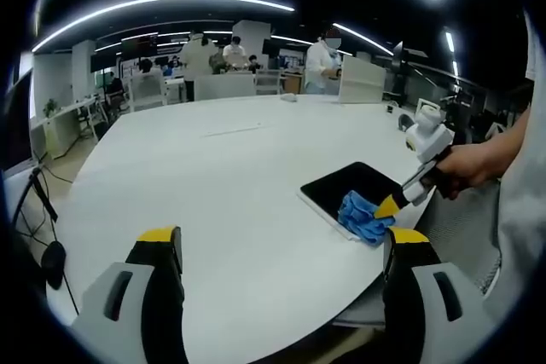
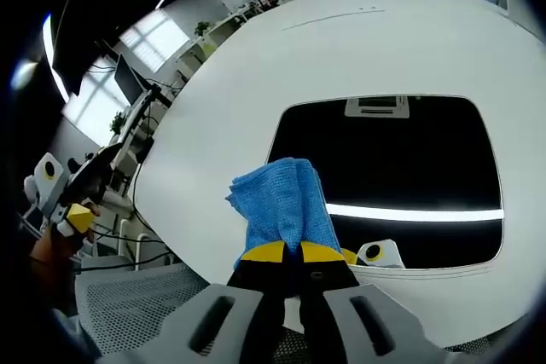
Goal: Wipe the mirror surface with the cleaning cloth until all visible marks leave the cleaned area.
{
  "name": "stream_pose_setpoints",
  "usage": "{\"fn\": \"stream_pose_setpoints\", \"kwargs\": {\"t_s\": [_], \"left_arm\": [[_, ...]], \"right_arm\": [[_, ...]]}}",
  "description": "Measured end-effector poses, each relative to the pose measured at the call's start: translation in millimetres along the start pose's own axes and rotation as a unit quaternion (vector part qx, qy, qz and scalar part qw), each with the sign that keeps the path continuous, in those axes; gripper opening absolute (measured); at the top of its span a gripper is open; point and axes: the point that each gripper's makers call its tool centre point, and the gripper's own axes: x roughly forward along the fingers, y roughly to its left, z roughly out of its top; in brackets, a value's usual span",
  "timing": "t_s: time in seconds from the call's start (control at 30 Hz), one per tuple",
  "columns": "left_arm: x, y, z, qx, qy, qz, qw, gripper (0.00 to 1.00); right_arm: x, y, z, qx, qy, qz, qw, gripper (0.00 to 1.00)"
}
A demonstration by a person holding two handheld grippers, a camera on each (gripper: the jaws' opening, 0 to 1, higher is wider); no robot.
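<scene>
On the white counter (image 1: pixel 230 202), near its edge closest to us, lies the mirror (image 2: pixel 392 176), a dark rectangle with rounded corners and a thin pale rim, flat on the surface. Our right tool (image 2: pixel 292 251) is clenched on the blue cleaning cloth (image 2: pixel 286 202), its yellow-tipped jaws pinched together with the bunched fabric between them, and the cloth rests on the mirror's near left corner, partly over the rim. In the right gripper view the glass reflects a ceiling light strip and a ceiling vent, and we see no obvious marks on the dark surface, though the reflection makes that hard to judge. From the left gripper view the mirror (image 1: pixel 354 189) sits off to the right with the cloth (image 1: pixel 365 217) at its near corner, and our right tool (image 1: pixel 388 207) comes in from the right, held by a hand (image 1: pixel 465 168). Our left tool (image 1: pixel 281 249) is released, jaws wide apart above bare counter, well apart from the mirror. People stand among desks far behind.
</scene>
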Motion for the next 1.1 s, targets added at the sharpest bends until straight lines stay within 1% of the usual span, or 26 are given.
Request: {"fn": "stream_pose_setpoints", "kwargs": {"t_s": [0.17, 0.43, 0.57, 0.8, 0.93, 1.1], "left_arm": [[-1, -0.3, 3.1, 0.001, -0.002, 0.001, 1.0, 0.98], [-3, 0.9, 3.1, 0.002, -0.002, 0.005, 1.0, 0.98], [-3, -1.2, 3.7, 0.003, -0.003, 0.004, 1.0, 0.98], [-3, -4.2, 6.3, 0.004, -0.003, 0.004, 1.0, 0.98], [-4, -2.2, 5.0, 0.004, -0.003, 0.004, 1.0, 0.98], [-3, -5.4, 5.9, 0.003, -0.002, 0.003, 1.0, 0.98]], "right_arm": [[1, -4, 1.6, 0.0, -0.002, -0.003, 1.0, 0.0], [-5, -16, 1.1, 0.005, -0.009, -0.008, 0.9999, 0.0], [-8, -17, 0.1, 0.001, -0.012, -0.01, 0.9999, 0.0], [-14, -24, -0.2, 0.004, -0.012, -0.016, 0.9998, 0.0], [-17, -30, -1.6, 0.01, -0.011, -0.02, 0.9997, 0.0], [-17, -28, -1.7, 0.011, -0.012, -0.022, 0.9996, 0.0]]}}
